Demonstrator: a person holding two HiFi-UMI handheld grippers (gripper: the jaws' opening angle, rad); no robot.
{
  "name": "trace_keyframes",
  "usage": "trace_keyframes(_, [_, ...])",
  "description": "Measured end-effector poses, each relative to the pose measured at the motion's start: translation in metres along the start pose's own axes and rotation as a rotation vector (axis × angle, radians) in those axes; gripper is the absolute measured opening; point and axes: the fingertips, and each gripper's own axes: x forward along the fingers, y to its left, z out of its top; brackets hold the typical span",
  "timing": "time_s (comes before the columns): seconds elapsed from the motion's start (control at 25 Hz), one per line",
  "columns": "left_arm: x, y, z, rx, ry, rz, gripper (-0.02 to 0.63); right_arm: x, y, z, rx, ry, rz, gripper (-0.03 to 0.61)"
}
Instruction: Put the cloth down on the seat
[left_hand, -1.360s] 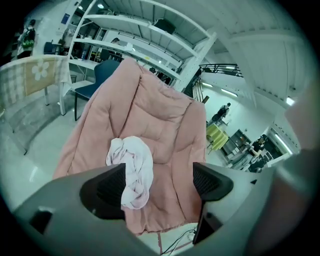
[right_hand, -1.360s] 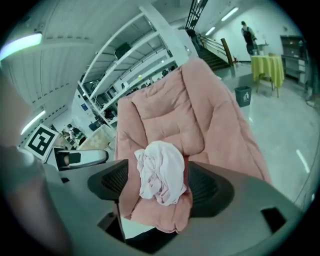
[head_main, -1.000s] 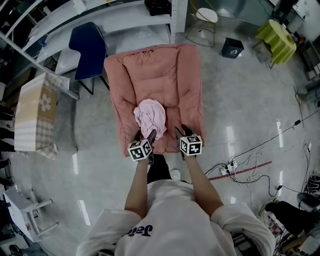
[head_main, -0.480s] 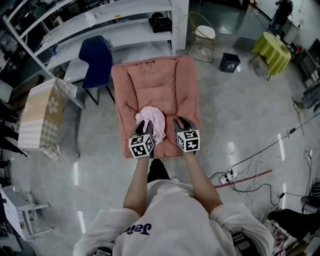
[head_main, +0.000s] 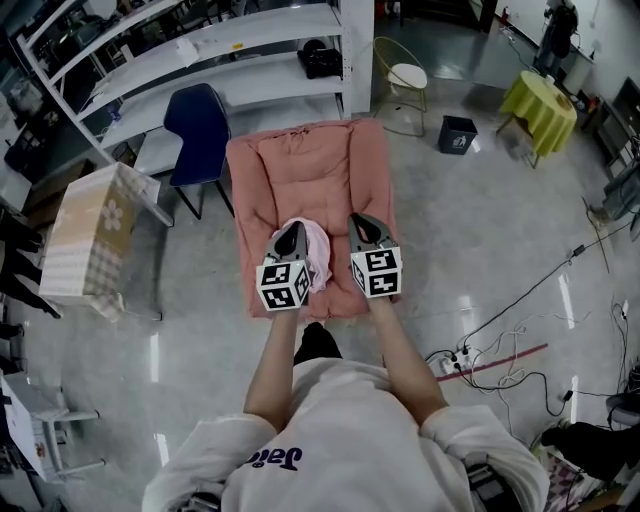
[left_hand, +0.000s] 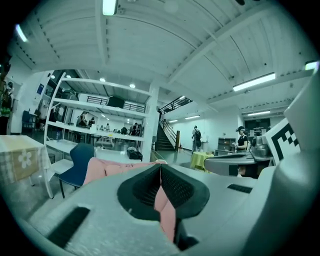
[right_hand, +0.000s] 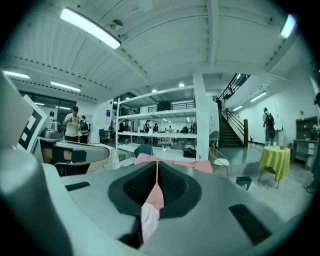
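The pale pink cloth lies bunched on the front of the salmon cushioned seat. It shows between my two grippers, and the left one covers part of it. My left gripper is raised over the seat's front left; its jaws have just been closing and now stand shut with nothing between them. My right gripper hangs over the front right; its jaws have also just been closing and are shut and empty. Through the slit under each pair of pads only the seat's pink shows.
A blue chair stands left of the seat, and white shelving runs behind it. A table under a checked cloth is at the left. A round stool, a black bin, a yellow-green table and floor cables are on the right.
Both grippers have risen from the seat's front edge and their jaws have gone from open to shut. The cloth stays on the seat.
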Motion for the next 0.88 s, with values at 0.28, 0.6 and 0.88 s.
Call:
trace_keyframes(0.28, [-0.018, -0.021, 0.065, -0.028, -0.129, -0.047, 0.014, -0.030, 0.001, 0.060, 0.007, -0.119, -0.020, 0.014])
trace_keyframes(0.6, [-0.024, -0.036, 0.086, 0.044, -0.155, -0.047, 0.014, -0.051, -0.009, 0.086, -0.012, -0.171, -0.046, 0.014])
trace_keyframes(0.88, [-0.017, -0.051, 0.087, 0.016, -0.138, -0.099, 0.014, -0.062, -0.019, 0.091, -0.011, -0.179, -0.073, 0.014])
